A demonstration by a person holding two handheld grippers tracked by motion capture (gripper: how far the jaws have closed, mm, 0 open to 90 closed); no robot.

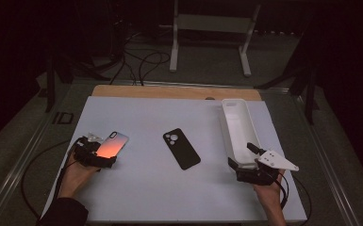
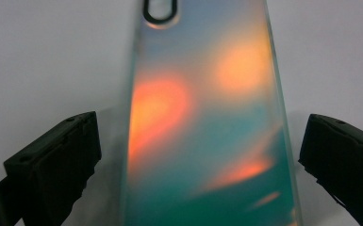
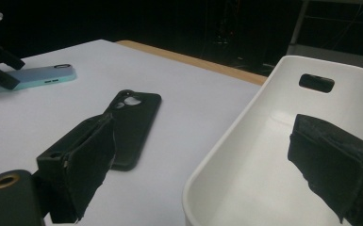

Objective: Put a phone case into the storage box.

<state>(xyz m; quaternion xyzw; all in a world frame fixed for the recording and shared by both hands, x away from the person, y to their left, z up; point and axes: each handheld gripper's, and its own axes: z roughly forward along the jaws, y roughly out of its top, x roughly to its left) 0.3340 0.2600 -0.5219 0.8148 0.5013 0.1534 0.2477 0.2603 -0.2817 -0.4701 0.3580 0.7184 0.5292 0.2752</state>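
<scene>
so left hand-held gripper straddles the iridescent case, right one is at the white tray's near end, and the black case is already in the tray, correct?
Not quite. The black case lies on the white mat, between the iridescent case and the white tray, not in it; the high view shows this. The left hand-held gripper and right hand-held gripper are as you describe.

In the left gripper view the iridescent phone case (image 2: 207, 122) runs off the top and bottom edges, its surface blurred, and whether the jaws touch its sides cannot be told. In the right gripper view the white tray (image 3: 245, 155) is cut off at the bottom and right edges; one jaw hides part of its floor.
</scene>
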